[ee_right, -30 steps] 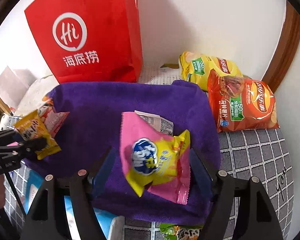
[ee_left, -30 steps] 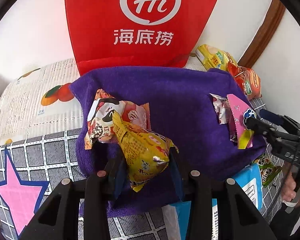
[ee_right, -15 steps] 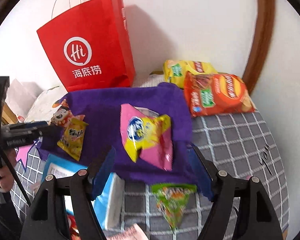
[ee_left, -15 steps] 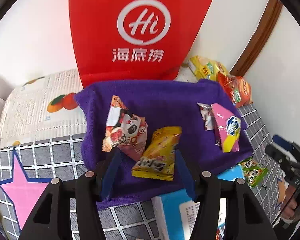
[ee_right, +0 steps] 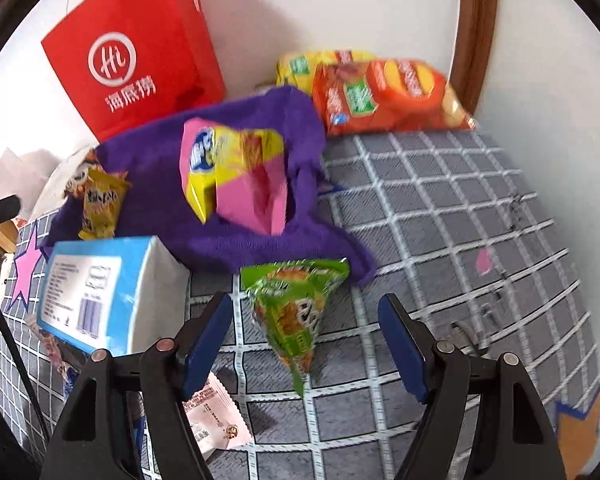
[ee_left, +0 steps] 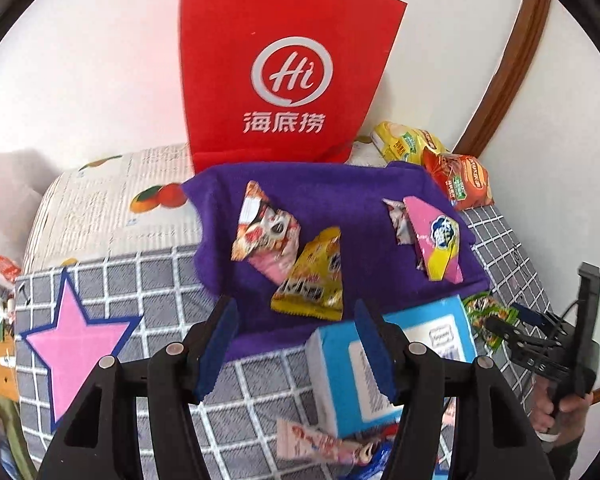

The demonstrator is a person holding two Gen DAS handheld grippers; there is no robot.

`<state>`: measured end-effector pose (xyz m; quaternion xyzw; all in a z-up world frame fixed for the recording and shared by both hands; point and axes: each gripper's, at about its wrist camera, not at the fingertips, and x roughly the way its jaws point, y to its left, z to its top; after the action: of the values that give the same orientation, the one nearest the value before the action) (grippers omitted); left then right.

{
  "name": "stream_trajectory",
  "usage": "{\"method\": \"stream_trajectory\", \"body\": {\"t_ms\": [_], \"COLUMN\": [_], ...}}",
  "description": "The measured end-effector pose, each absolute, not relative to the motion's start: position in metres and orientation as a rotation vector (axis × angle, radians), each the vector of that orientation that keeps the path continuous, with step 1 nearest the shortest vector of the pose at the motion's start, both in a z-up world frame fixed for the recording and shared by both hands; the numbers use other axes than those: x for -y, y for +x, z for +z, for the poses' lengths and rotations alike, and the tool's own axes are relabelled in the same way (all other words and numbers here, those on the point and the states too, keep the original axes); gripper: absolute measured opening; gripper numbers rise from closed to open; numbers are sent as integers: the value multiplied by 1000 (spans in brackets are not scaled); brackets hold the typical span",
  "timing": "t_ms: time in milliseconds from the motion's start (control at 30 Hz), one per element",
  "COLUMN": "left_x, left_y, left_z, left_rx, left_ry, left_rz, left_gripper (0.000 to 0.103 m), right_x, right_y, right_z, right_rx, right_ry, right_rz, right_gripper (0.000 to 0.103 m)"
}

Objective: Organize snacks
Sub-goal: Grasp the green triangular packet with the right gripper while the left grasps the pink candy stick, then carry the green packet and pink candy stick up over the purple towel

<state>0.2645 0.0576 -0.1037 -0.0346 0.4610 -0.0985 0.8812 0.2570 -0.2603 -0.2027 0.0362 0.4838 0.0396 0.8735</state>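
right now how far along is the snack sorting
Done: four packets lie on the purple towel, a panda packet with a yellow one, and a pink-yellow one over a pale one. In hand: nothing; the left tool has just opened, empty, and the right tool is open around the green packet. Left: that packet and others near the blue box.

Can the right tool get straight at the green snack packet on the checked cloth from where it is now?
Probably yes. The right tool is open, and the green snack packet lies flat between its fingers with nothing on top of it. The blue box sits off to one side, clear of the way.
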Motion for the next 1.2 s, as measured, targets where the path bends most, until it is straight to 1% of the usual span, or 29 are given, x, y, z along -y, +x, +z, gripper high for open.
{"method": "stream_trajectory", "body": {"t_ms": [67,100,133,167,200,233,367,567,767,933,1200], "left_x": [-63,-65,-68,-71,-73,-75,-79,-73,-58,-45,-31], "left_y": [255,250,245,242,238,234,221,199,177,172,178], "left_z": [-106,-108,-110,-112,-114,-117,-126,-142,-170,-187,-196], "left_rx": [-966,-970,-975,-979,-983,-988,-1004,-1034,-1082,-1110,-1116], "left_ry": [-74,-76,-80,-84,-89,-96,-120,-164,-195,-213,-223], "left_rz": [-190,-183,-176,-171,-167,-163,-163,-198,-250,-257,-245], "left_gripper": [59,59,59,59,59,59,59,59,59,59,57], "right_x": [256,254,252,251,251,251,251,249,245,240,244], "right_y": [260,263,265,266,268,269,260,230,194,172,155], "right_z": [-209,-213,-215,-218,-220,-223,-215,-187,-170,-167,-172], "right_rx": [-1005,-1007,-1009,-1010,-1015,-1024,-999,-944,-906,-902,-907], "right_ry": [74,67,60,57,59,69,85,72,79,66,73], "right_rz": [96,88,81,80,83,92,108,112,133,154,170], "right_gripper": [75,72,63,57,46,44,43,43,43,43,43]}}
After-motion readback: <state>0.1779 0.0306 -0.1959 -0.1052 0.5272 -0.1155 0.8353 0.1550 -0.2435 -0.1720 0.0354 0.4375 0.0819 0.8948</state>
